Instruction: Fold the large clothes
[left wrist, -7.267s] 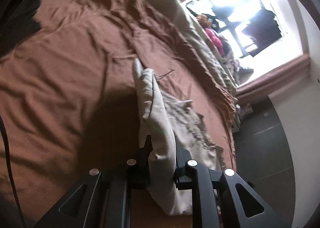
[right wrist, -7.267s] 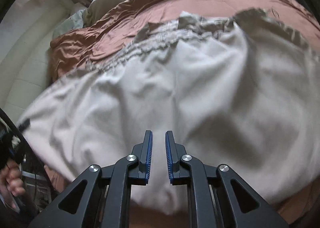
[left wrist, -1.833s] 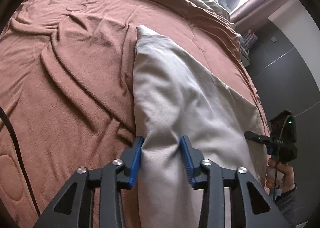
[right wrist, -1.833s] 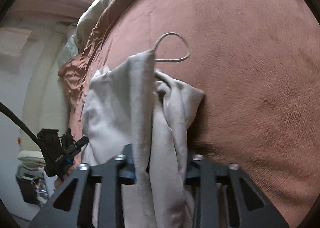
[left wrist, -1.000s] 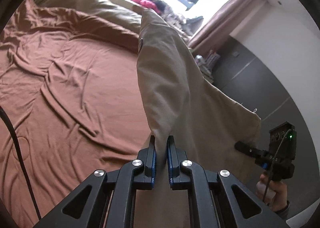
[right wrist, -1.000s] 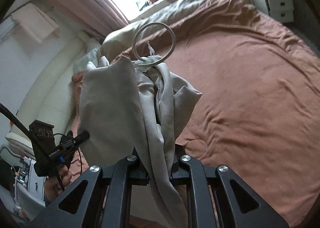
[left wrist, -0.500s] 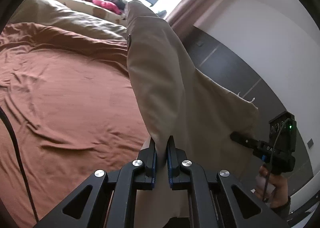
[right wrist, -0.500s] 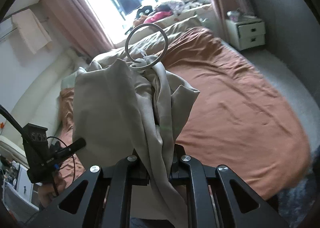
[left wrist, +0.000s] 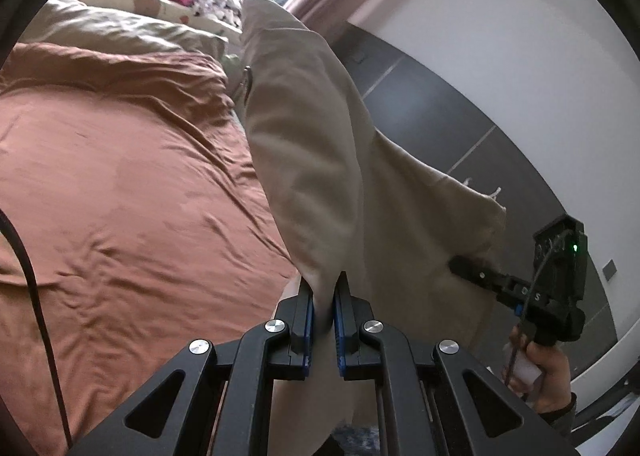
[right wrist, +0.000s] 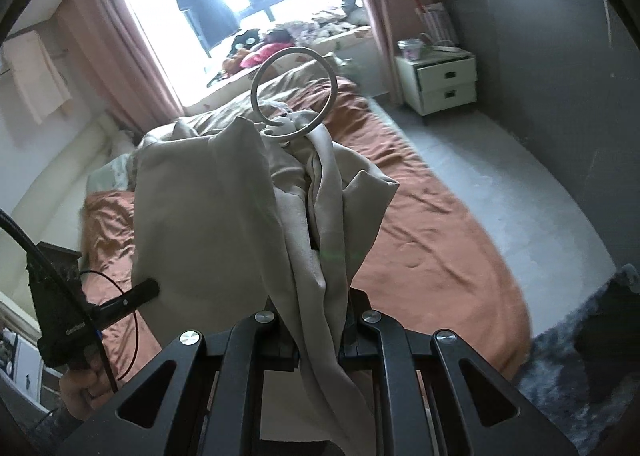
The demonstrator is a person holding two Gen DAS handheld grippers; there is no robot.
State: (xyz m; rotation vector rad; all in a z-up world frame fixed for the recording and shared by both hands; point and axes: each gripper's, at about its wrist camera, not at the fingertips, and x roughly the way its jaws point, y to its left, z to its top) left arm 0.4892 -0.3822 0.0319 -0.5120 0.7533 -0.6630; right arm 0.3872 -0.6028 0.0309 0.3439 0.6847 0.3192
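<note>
Beige garment (left wrist: 320,144) held above bed (left wrist: 120,184); L gripper (left wrist: 324,296) + R gripper (right wrist: 316,340) both pinching it.

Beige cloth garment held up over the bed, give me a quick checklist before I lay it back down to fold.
1. Left hand-held gripper shut on the beige cloth garment: ok.
2. Right hand-held gripper shut on the bunched end: ok.
3. Garment lifted off the rust-brown bedspread: ok.
4. Garment spread flat between the grippers: not ok, it hangs bunched in folds.
5. Beige cord loop tucked away: not ok, it sticks up.
6. Lower hem hanging free: cannot tell, out of view.
</note>
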